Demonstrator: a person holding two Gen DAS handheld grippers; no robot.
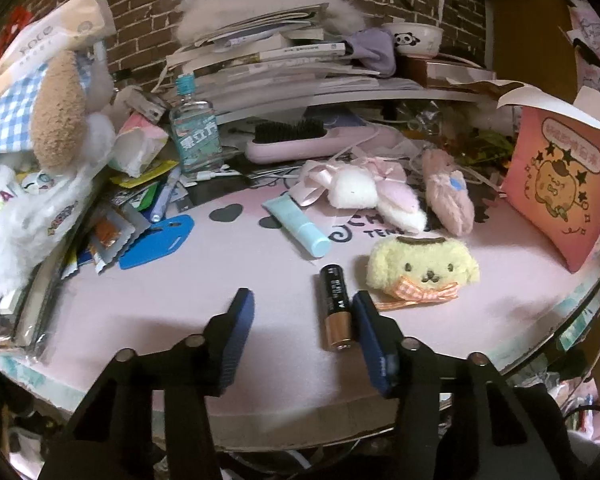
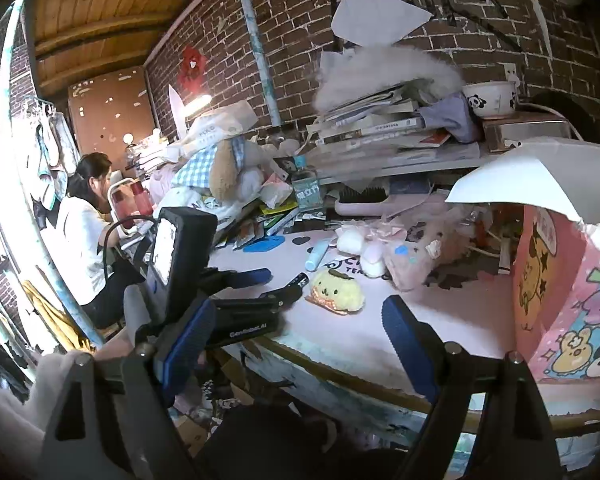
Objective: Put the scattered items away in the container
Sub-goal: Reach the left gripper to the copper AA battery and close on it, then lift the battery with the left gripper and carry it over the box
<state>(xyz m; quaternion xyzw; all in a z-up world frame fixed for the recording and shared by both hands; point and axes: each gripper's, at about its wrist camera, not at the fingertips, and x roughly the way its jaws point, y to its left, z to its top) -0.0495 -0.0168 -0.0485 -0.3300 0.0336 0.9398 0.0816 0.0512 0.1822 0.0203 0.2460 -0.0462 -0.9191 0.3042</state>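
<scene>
While your left gripper (image 1: 301,312) sits low over the pink mat (image 1: 180,292), its blue fingers are spread wide and grasp nothing. A battery (image 1: 335,308) lies flat on the mat between them, close against the right-hand finger (image 1: 369,332) and well clear of the other. Judging by that, you are lining up to pinch the battery, and the gripper looks off-centre for it.

Just past the battery lies a yellow plush dog (image 1: 423,266) with an orange bow. Beyond it lie a blue tube (image 1: 298,224), a white and pink plush (image 1: 363,194) and a pink plush (image 1: 447,196). These seem the loose items to tidy.

At the mat's right edge stands a pink paper bag (image 1: 559,184), its mouth open upward. It is probably the container, though nothing marks it as such.

Your right gripper (image 2: 296,340) hangs off the table's front edge, fingers parted and empty, near the bag (image 2: 547,280). It appears to be waiting out of the way.

Much is hard to read. The bag's inside is hidden in both views, so you cannot tell what it already holds. Clutter at the back and left overlaps heavily. From the right wrist view, the left gripper covers most of the battery. A person sits at another desk in the background.
</scene>
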